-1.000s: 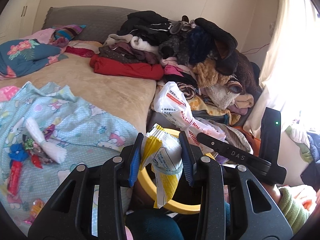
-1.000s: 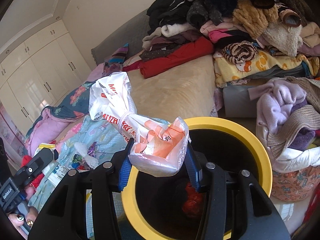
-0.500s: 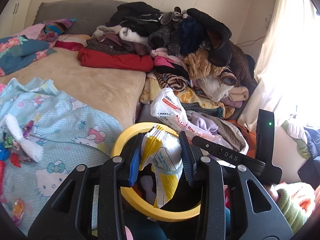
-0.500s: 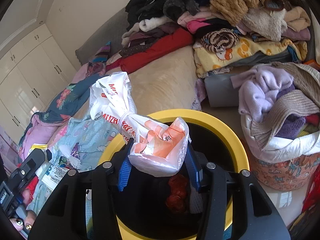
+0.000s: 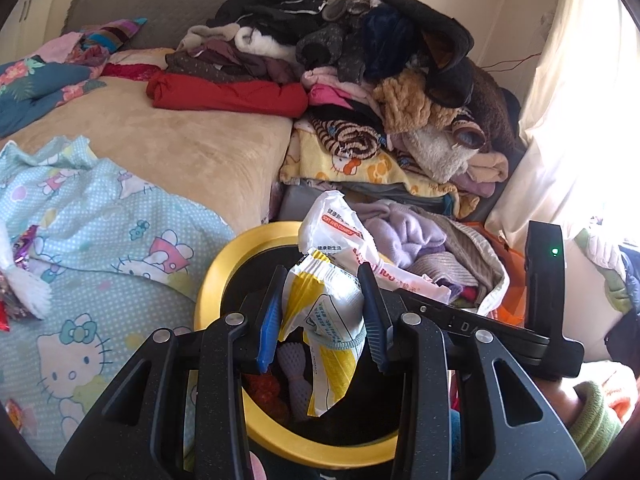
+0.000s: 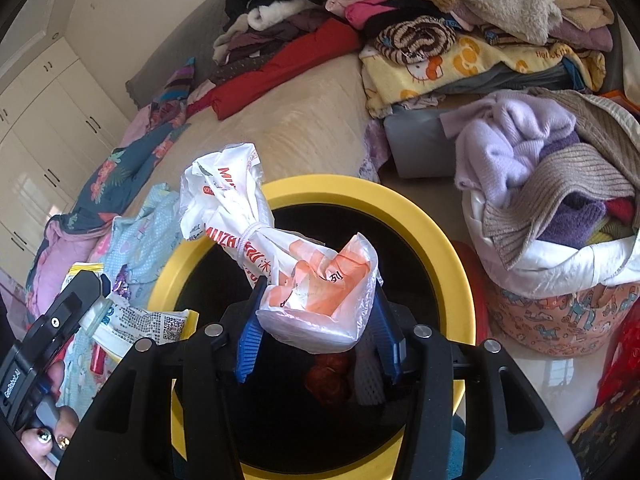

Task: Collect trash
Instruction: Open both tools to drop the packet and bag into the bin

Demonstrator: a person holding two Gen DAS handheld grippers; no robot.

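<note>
A black trash bin with a yellow rim stands beside the bed. My left gripper is shut on a yellow and white snack wrapper and holds it over the bin's opening. My right gripper is shut on a tied white and orange plastic bag, also over the opening; the bag shows in the left wrist view. Red and white trash lies inside the bin. More wrappers lie on the bed at the left edge.
The bed has a blue cartoon-cat sheet and a tan blanket. A tall heap of clothes sits at the back. A basket stuffed with sweaters stands right of the bin.
Both grippers have moved further over the bin, still holding their trash. More of the bin's inside shows in both views.
</note>
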